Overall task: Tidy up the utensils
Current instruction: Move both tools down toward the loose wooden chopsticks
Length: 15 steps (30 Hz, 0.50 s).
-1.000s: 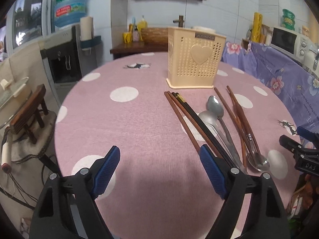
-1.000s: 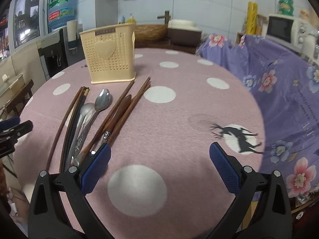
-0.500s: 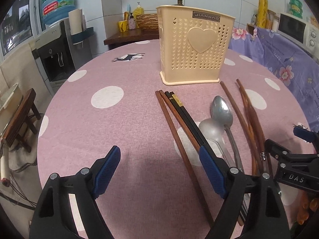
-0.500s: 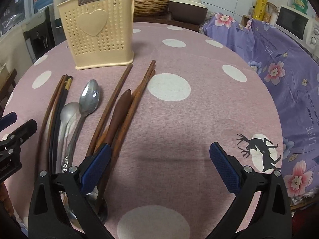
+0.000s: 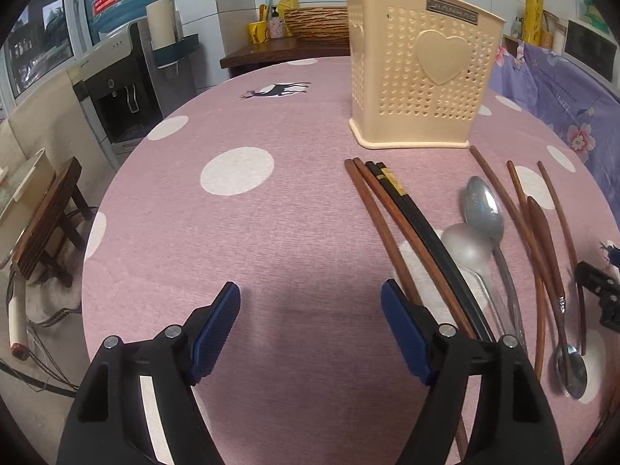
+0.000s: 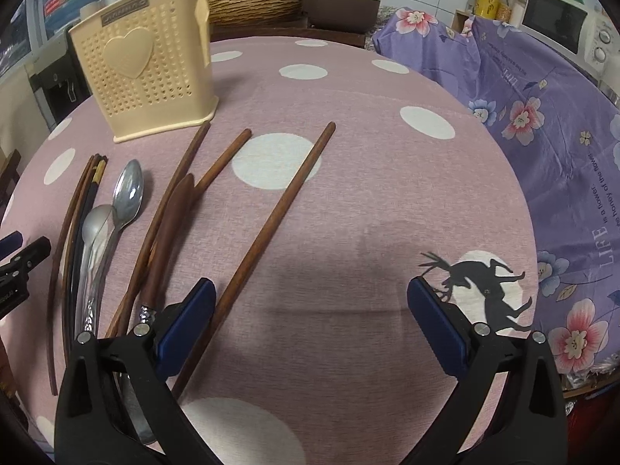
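Rightmost chopstick (image 6: pixel 277 209) shifted apart; both grippers wide, holding nothing.

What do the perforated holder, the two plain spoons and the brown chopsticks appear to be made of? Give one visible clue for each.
Holder: likely moulded plastic; matte cream walls with uniform punched holes.
Spoons: probably stainless steel; grey, with soft reflections.
Brown chopsticks: look like wood; reddish-brown with a dull, unreflective surface.
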Each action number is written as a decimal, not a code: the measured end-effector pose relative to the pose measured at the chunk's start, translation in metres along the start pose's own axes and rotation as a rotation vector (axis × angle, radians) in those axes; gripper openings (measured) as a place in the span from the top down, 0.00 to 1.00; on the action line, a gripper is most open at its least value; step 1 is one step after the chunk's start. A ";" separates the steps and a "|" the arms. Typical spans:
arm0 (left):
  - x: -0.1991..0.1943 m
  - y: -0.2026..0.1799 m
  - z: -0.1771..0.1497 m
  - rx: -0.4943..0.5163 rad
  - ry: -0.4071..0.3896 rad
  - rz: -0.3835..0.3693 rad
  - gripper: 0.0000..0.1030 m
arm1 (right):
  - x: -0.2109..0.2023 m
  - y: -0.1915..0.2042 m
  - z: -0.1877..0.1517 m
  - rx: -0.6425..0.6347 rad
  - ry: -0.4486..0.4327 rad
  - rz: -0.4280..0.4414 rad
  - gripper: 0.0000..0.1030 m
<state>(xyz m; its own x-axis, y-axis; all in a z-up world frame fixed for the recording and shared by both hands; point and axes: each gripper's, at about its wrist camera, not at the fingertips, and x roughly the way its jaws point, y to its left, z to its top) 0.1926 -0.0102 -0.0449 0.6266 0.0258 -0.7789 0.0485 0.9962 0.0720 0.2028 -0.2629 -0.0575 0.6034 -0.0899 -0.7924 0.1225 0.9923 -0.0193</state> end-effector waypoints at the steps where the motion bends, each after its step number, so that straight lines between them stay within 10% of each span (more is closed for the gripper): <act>1: -0.002 0.001 0.003 -0.013 -0.001 -0.016 0.28 | -0.001 -0.002 0.002 0.007 -0.008 0.002 0.05; 15: 0.010 -0.025 0.005 0.068 0.017 -0.029 0.28 | 0.000 -0.008 0.008 0.035 -0.003 0.018 0.05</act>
<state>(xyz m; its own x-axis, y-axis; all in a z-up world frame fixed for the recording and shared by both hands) 0.2015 -0.0358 -0.0511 0.6106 -0.0008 -0.7920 0.1192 0.9887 0.0909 0.2085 -0.2720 -0.0526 0.6081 -0.0728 -0.7905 0.1393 0.9901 0.0160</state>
